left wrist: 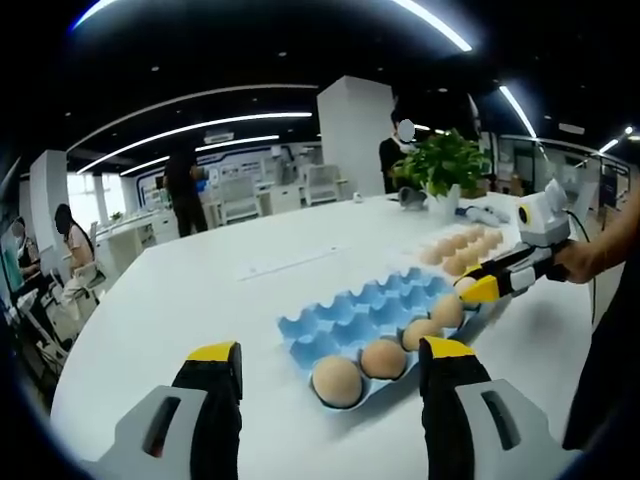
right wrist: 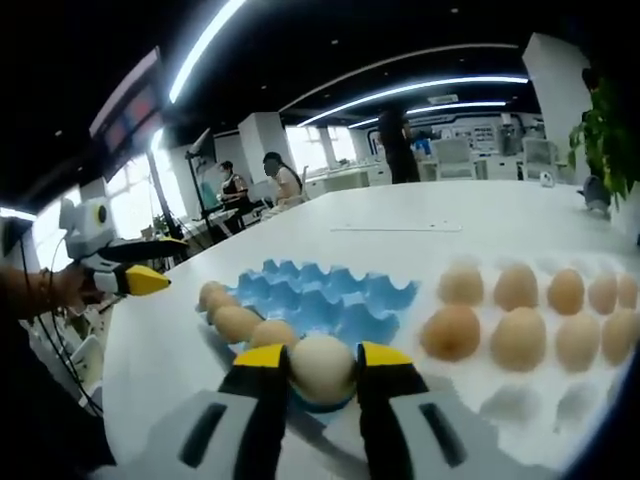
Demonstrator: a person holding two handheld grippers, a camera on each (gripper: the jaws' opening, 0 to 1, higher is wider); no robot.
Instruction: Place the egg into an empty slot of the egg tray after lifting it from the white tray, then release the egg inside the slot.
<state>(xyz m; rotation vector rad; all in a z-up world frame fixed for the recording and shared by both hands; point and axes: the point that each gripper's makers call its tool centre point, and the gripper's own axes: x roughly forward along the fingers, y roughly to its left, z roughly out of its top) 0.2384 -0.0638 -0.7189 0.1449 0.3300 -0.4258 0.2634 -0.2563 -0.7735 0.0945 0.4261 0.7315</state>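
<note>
The right gripper (right wrist: 322, 372) grips the egg (right wrist: 322, 368) between its yellow-tipped jaws, just above the near edge of the blue egg tray (right wrist: 330, 300); whether it rests in a slot cannot be told. Risk: releasing off-centre may let the egg strike the neighbouring egg (right wrist: 272, 334) or roll off the tray's edge; excess squeeze may crack it. Its long axis appears roughly upright. The left gripper (left wrist: 330, 362) holds nothing, jaws apart, beside the tray's opposite end.
</note>
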